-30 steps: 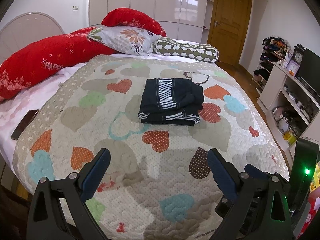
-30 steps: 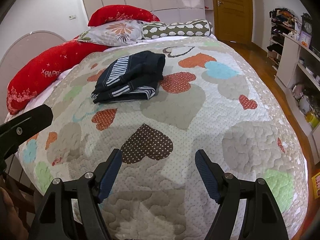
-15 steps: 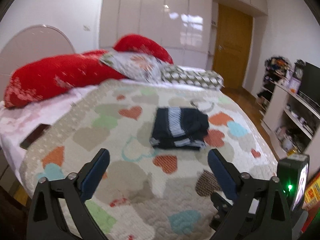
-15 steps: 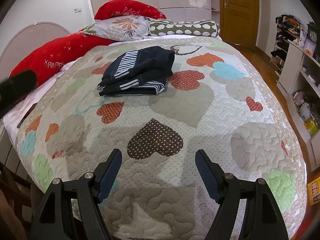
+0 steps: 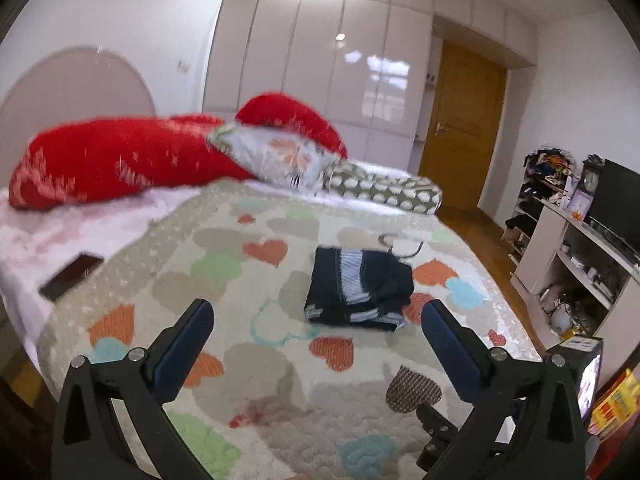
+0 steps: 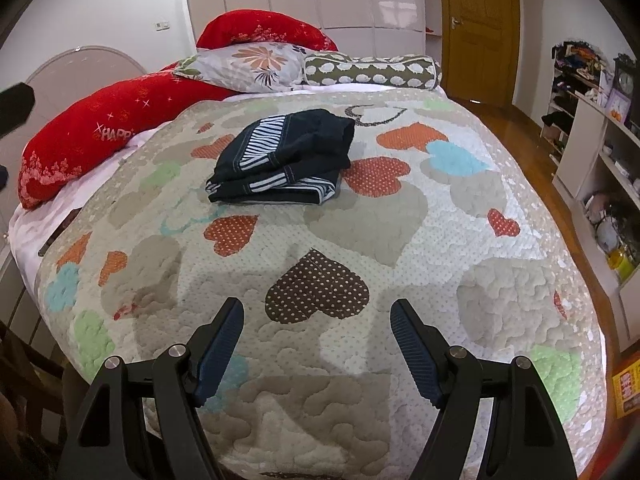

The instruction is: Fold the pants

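Note:
The dark pants [image 5: 357,290] with striped white panels lie folded in a compact stack on the heart-patterned quilt [image 5: 240,280], also seen in the right wrist view [image 6: 282,160]. My left gripper [image 5: 316,314] is open and empty, held well back from the pants over the near part of the bed. My right gripper [image 6: 316,312] is open and empty, above the quilt [image 6: 400,240] near the foot edge, far short of the pants.
Red pillows [image 5: 120,160], a floral pillow [image 6: 248,66] and a dotted bolster [image 6: 372,70] lie at the head. A dark phone [image 5: 70,276] rests on the white sheet at left. Shelves [image 5: 580,264] with clutter stand right; a wooden door [image 5: 460,132] behind.
Both grippers have pulled back and tilted up from the bed; the left view now shows more wall and wardrobe. The folded pants have not moved.

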Demonstrator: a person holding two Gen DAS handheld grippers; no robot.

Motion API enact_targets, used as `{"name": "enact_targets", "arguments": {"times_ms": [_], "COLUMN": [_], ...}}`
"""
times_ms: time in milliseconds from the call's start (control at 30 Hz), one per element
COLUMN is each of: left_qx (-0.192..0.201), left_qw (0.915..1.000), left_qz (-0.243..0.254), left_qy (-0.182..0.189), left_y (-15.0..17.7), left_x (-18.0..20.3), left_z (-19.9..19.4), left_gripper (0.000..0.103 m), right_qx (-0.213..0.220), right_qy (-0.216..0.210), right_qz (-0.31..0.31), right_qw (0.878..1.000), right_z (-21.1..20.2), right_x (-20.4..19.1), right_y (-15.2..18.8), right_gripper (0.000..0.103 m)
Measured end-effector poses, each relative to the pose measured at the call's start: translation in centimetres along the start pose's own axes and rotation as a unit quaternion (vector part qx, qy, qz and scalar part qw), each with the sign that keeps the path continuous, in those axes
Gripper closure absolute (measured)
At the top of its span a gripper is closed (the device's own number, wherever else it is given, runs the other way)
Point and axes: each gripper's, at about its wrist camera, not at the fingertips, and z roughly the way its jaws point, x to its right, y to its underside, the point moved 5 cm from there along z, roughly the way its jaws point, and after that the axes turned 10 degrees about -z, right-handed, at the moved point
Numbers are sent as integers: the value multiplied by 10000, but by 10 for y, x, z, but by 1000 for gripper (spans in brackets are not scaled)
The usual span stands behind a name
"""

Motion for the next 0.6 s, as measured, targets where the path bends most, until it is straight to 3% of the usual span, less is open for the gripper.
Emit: {"name": "enact_targets", "arguments": {"times_ms": [200, 600], "left_qx": [-1024, -1723], "left_qw": [9945, 9847], "left_qz": [-129, -171], "left_qy": [-178, -220], "left_y": [26, 56], "left_x": [-21, -33], "left_z": [38, 63], "left_gripper": [0, 0], "right_qx": [-63, -249], "right_qy": [55, 43], "right_qz": [-231, -440], "right_qw": [9997, 9987], "right_z": [3, 14], "right_x": [-12, -24], "right_y": [-3, 1], "right_gripper": [21, 21]}}
